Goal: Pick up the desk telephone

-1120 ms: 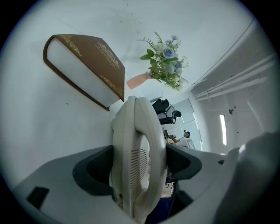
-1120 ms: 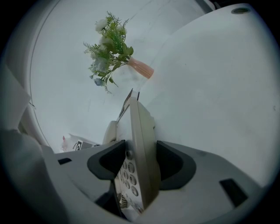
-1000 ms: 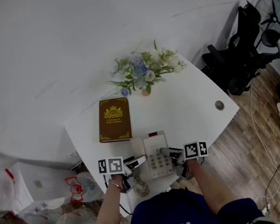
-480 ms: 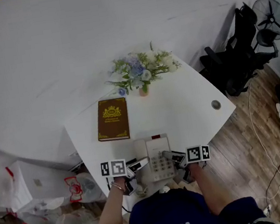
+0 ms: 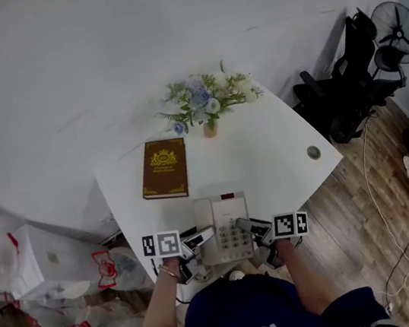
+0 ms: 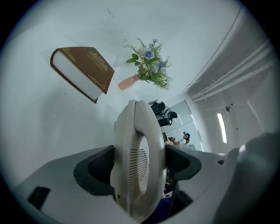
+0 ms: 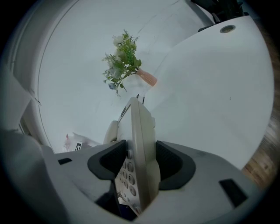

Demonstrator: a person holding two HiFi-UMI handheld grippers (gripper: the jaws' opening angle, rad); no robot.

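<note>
The desk telephone is held from both sides at the near edge of the white table, just in front of the person. No view shows whether its base touches the tabletop.

The left gripper has its jaws closed narrowly on the telephone's left side. Its dark moulded pads press against the cream handset, a smooth, curved plastic piece with a slotted grille on its face. The right gripper is likewise closed on the telephone's right edge. One pad lies against the keypad with its rows of round grey buttons, the other against the plain underside. The telephone body fills the whole gap in each gripper. In the head view the two grippers point inward toward each other, with the telephone between them and their marker cubes to the outside.

The telephone is rectangular, of pale matt plastic, with a small dark window at its far end.

Beyond it on the table lies a brown hardback book with gold ornament on the cover. Further back stands a small pinkish vase of blue and white flowers with green leaves. A round grommet sits near the table's right corner.

To the right, on the wooden floor, are a black office chair and a fan. Plastic bags lie to the left.
</note>
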